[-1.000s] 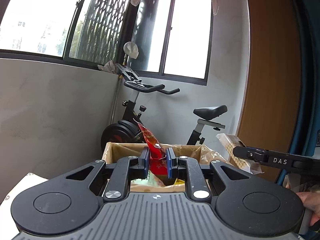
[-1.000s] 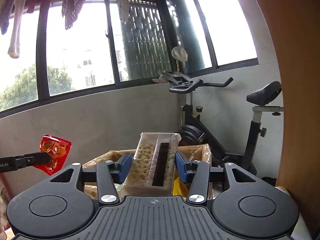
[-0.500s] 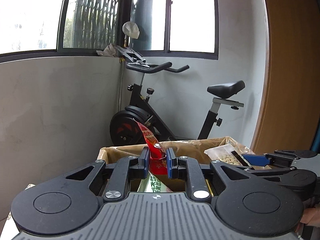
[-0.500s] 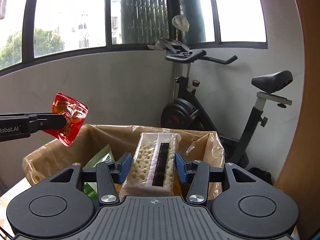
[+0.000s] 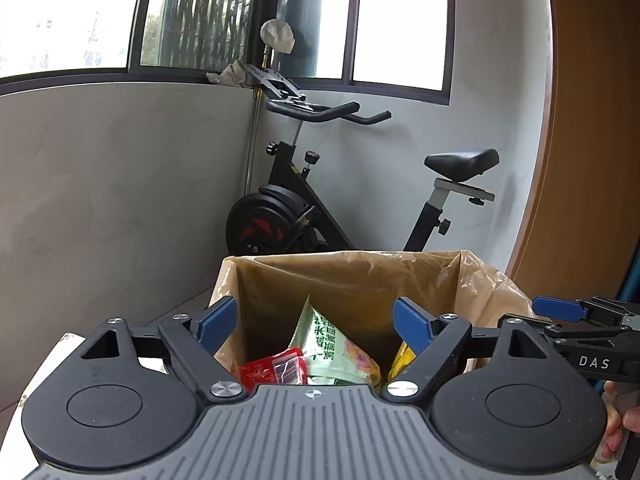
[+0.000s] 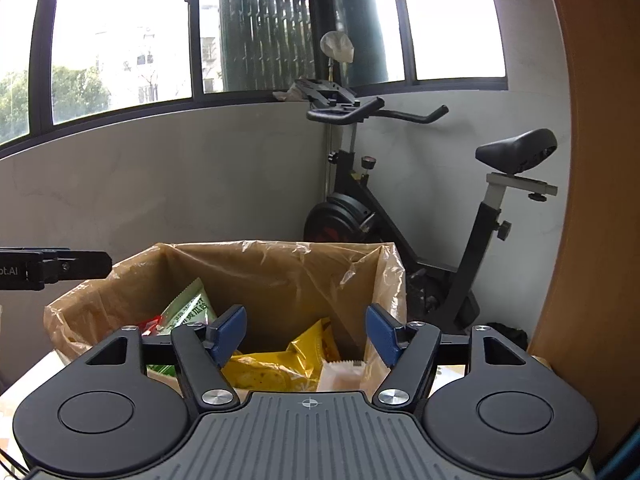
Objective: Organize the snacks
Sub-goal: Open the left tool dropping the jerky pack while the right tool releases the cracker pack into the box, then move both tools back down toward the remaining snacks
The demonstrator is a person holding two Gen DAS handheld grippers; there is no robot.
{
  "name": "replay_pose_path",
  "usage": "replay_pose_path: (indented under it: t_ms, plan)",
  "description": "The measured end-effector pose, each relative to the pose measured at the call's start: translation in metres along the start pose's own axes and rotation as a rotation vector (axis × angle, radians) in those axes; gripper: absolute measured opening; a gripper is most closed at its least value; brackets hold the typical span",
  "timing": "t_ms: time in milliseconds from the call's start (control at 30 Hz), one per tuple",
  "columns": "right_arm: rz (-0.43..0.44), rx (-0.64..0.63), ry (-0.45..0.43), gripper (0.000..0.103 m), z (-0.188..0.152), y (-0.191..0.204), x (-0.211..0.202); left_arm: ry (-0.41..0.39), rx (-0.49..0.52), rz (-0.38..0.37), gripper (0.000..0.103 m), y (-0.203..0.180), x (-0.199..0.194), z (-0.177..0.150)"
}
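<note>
Snacks lie loose inside the bag-lined box (image 5: 348,276): a red packet (image 5: 274,370) near its left wall, a green packet (image 5: 334,354) leaning upright mid-box, a yellow packet (image 6: 276,368) and a pale cracker pack (image 6: 340,374) toward its right wall. The left gripper (image 5: 316,322) hangs over the near rim, its jaws just opened wide with nothing between them. The right gripper (image 6: 306,328) has likewise just been opening and stands empty above the yellow packet. Above the snacks the box is open up to its rim. An exercise bike (image 5: 304,216) stands behind the far rim.
</note>
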State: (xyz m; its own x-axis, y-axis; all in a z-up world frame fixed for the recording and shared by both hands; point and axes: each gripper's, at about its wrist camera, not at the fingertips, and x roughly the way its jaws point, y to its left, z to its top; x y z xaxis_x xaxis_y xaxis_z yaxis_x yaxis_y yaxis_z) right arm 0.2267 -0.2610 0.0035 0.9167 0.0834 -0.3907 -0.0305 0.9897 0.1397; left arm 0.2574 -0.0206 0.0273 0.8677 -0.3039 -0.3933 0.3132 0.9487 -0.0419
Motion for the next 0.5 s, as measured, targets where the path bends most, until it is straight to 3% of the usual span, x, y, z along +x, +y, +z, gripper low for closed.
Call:
replay_pose_path:
  t_ms: [267,500]
  plan:
    - [0.001,-0.027,-0.018,0.071,-0.032,-0.002,-0.046,-0.004,0.006,0.037,0.093,0.030,-0.050,-0.025]
    - [0.017,0.007,0.023,0.074,-0.065,0.003,-0.056,0.025,-0.027,0.066,0.093,0.060,-0.079,-0.060]
